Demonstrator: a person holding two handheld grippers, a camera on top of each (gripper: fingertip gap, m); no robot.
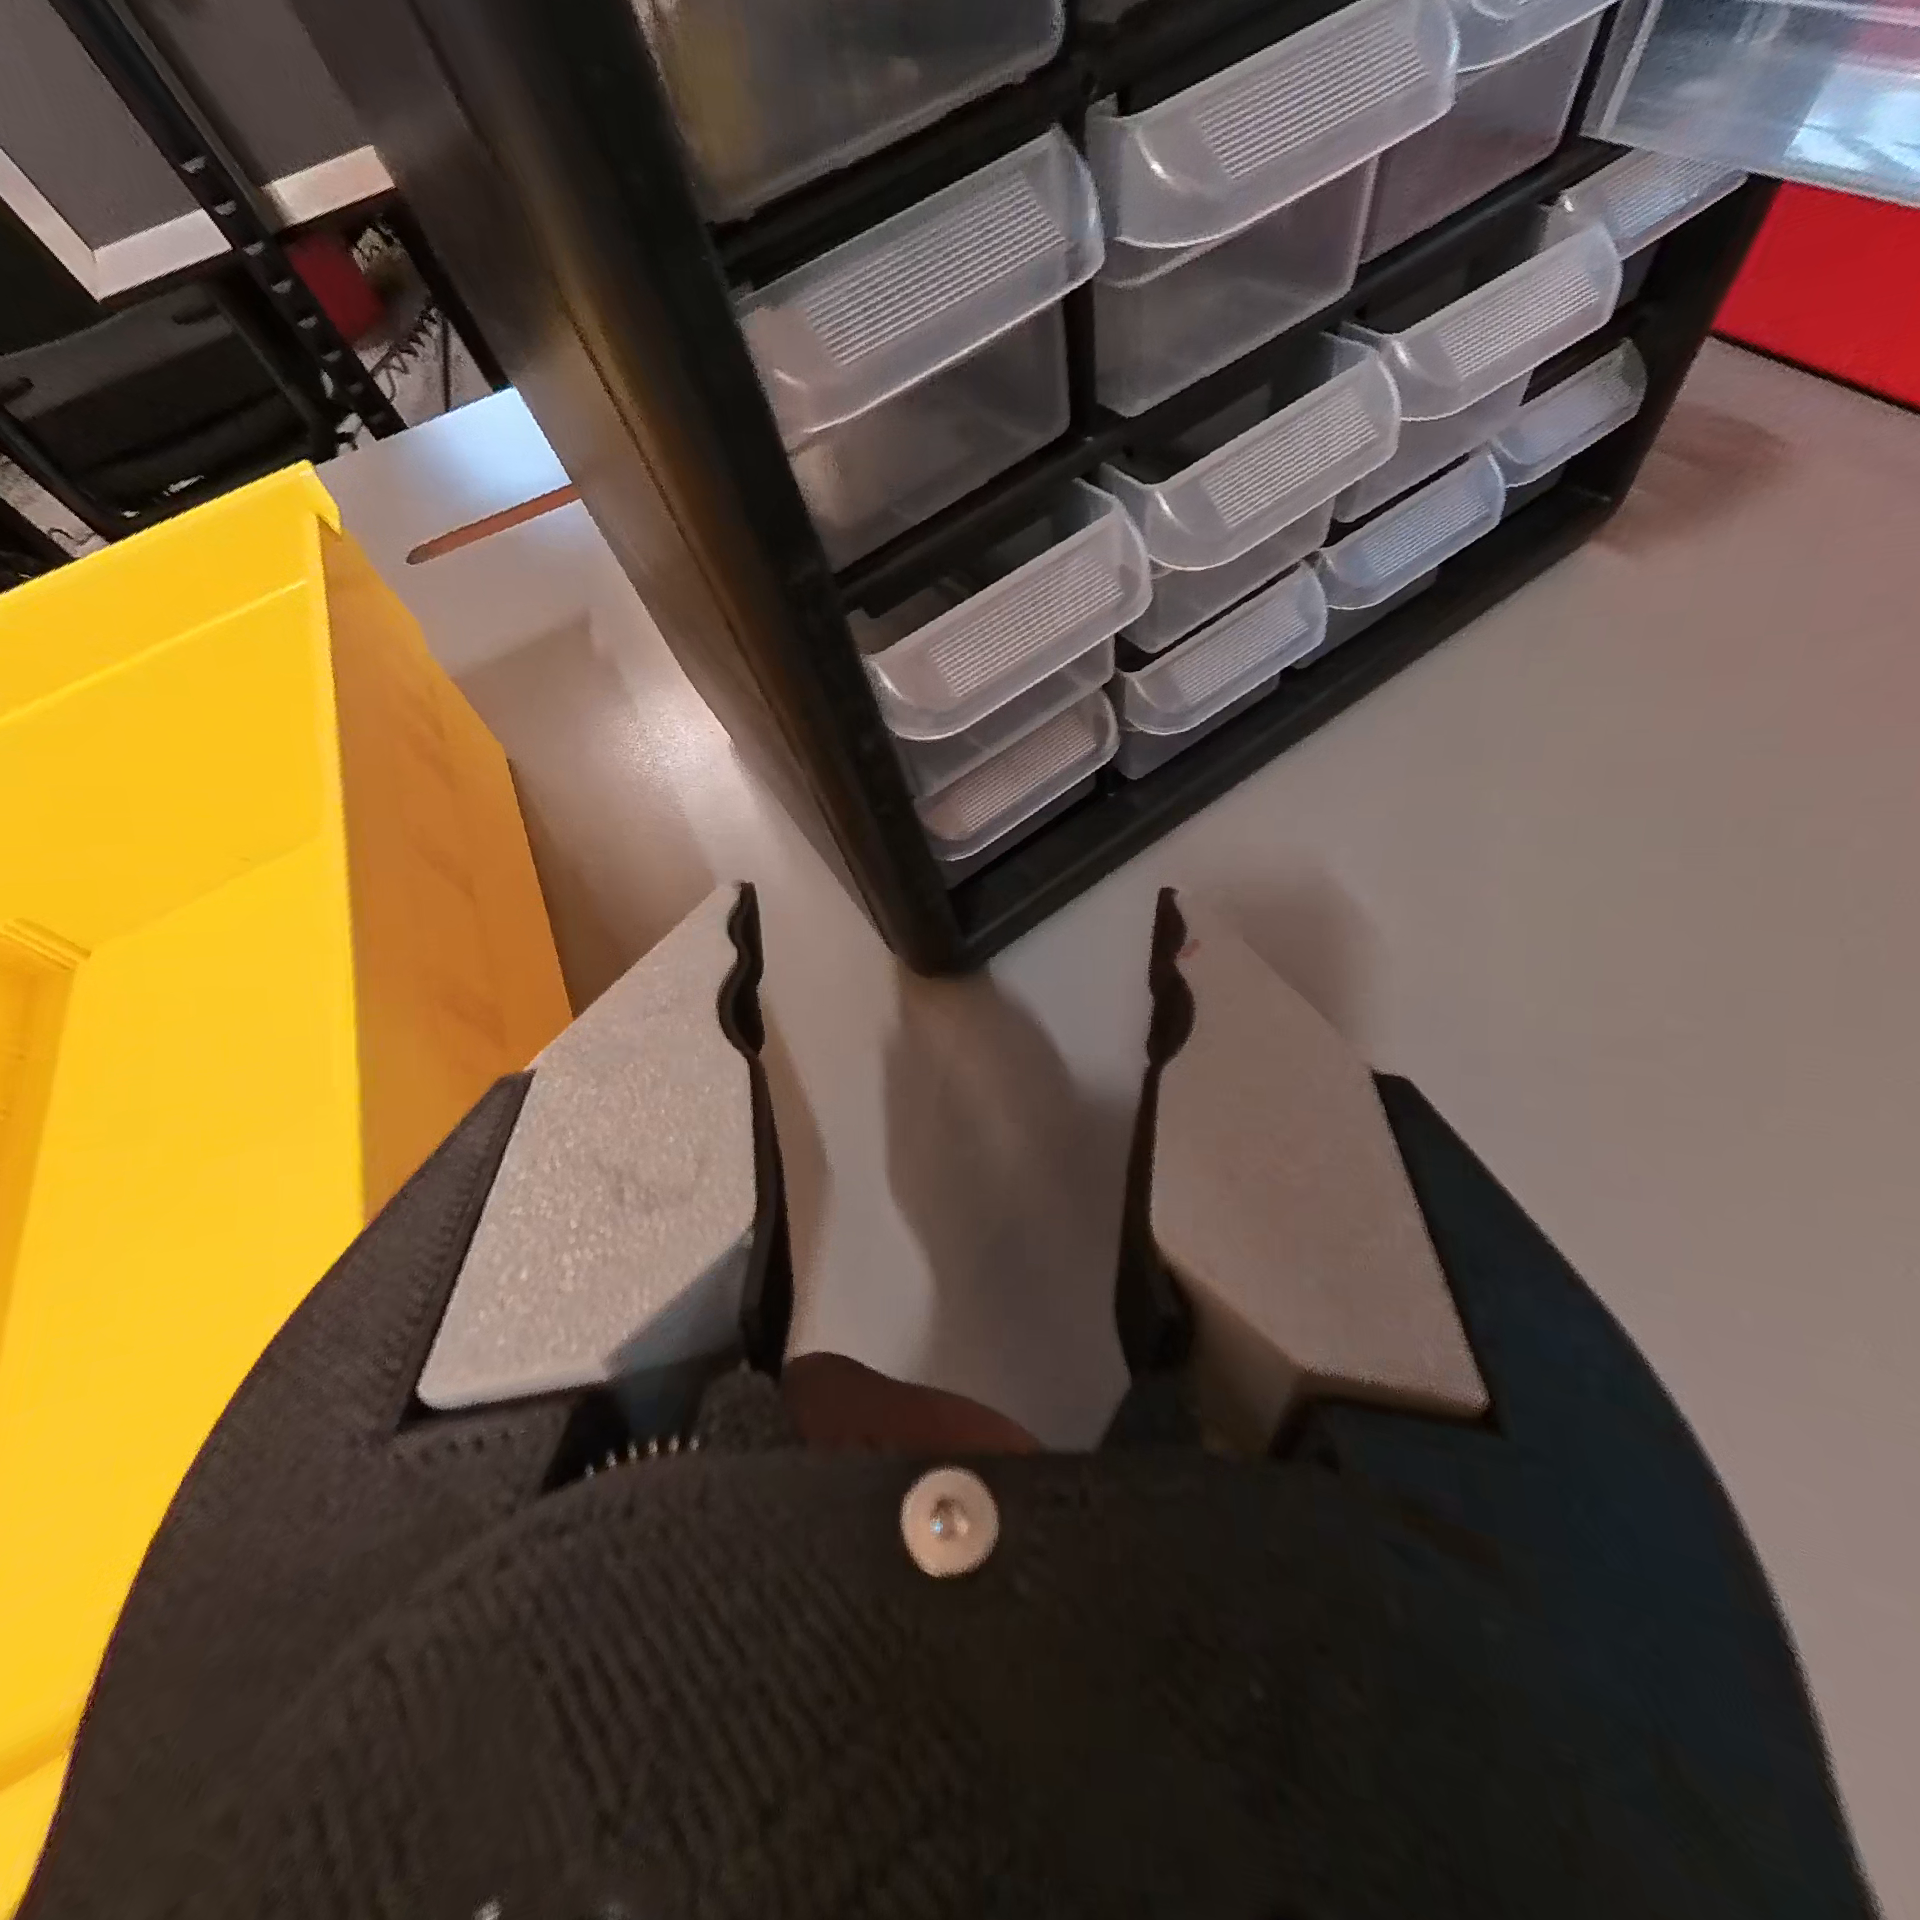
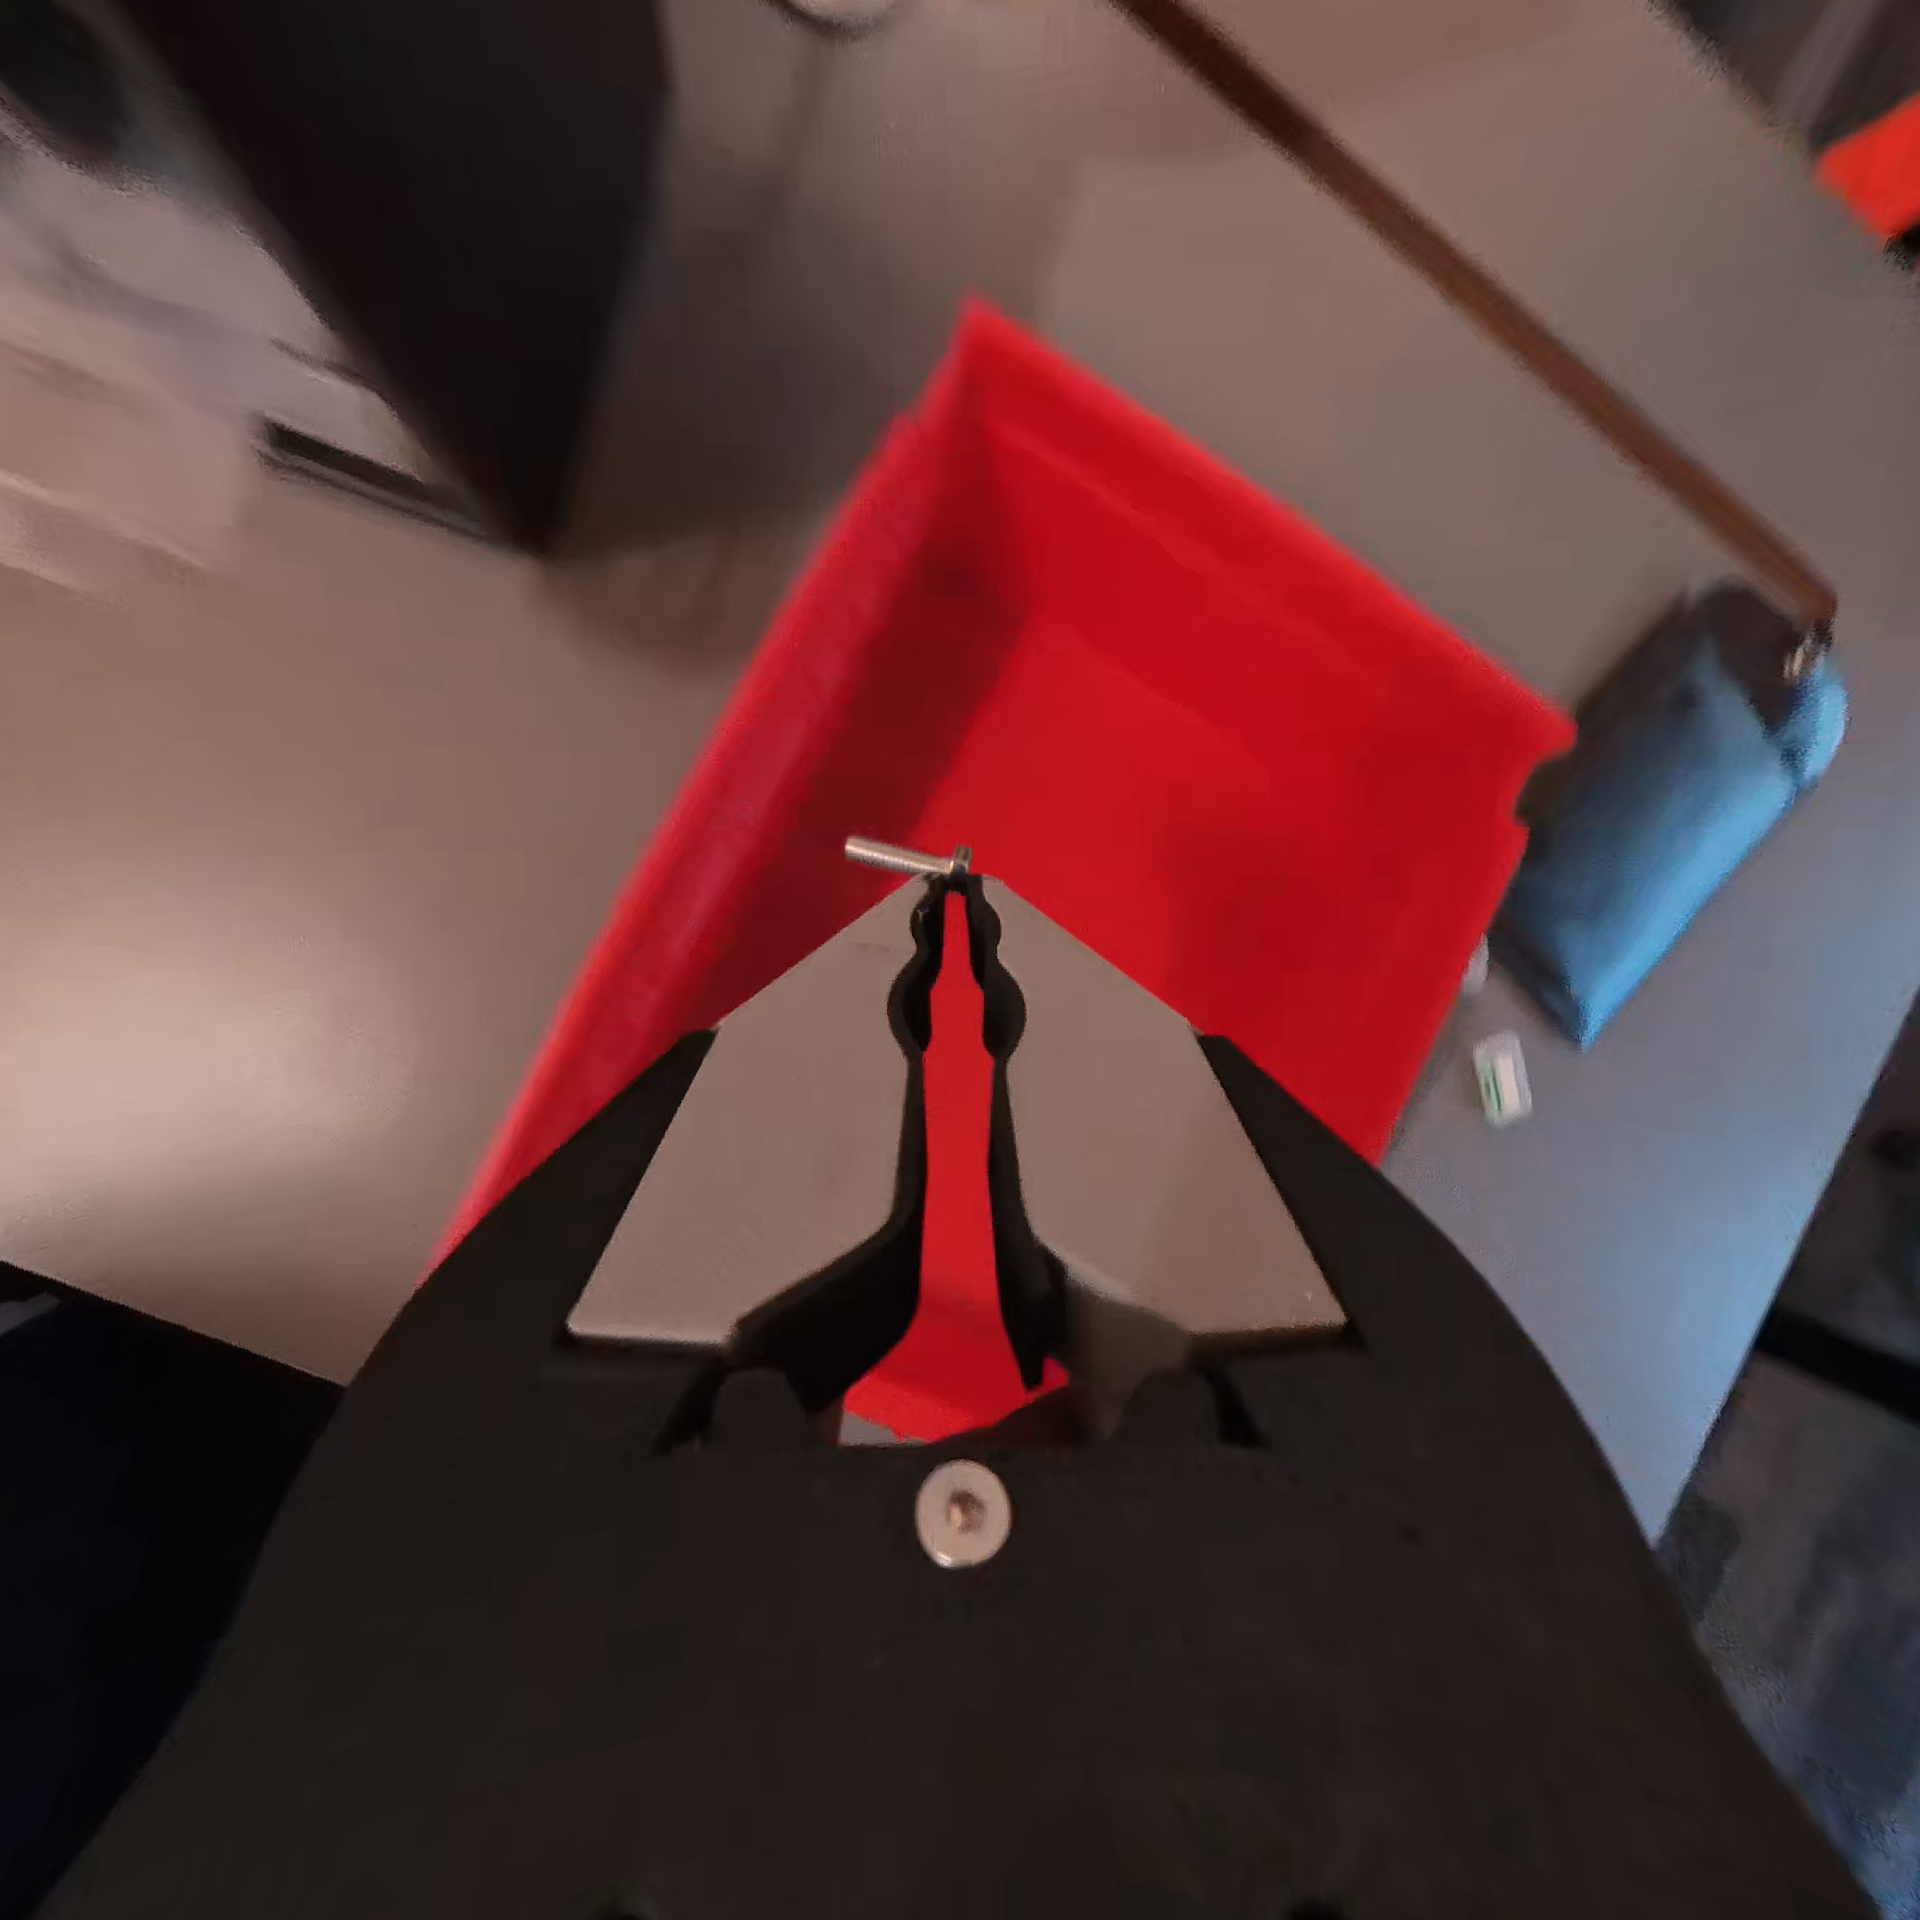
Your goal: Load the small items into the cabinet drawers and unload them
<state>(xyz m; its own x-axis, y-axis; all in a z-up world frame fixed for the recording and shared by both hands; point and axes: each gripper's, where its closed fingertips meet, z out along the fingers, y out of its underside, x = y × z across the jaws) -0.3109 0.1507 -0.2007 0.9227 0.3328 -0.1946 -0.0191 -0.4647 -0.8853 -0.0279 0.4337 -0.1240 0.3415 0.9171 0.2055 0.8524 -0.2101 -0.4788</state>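
A black cabinet [image 1: 644, 436] with several clear plastic drawers [image 1: 935, 343] stands on the grey table ahead of my left gripper [image 1: 956, 920], which is open and empty above the table near the cabinet's lower left corner. One clear drawer [image 1: 1766, 94] at the top right is pulled out. My right gripper [image 2: 956, 883] is shut on a small silver screw [image 2: 902, 856], holding it by the head end above the red bin [image 2: 1195, 748]. The cabinet shows dark and blurred at the upper left of the right wrist view [image 2: 447, 260].
A yellow bin [image 1: 187, 831] stands left of the cabinet. Part of the red bin [image 1: 1829, 281] shows right of it. A blue pouch [image 2: 1683, 810] and a small white item [image 2: 1501, 1075] lie on the table right of the red bin. Shelving stands behind. About 40 centimetres separates my left fingertips from my right. The clear drawer [image 1: 1766, 94] is about equally far from each gripper, around 20 centimetres.
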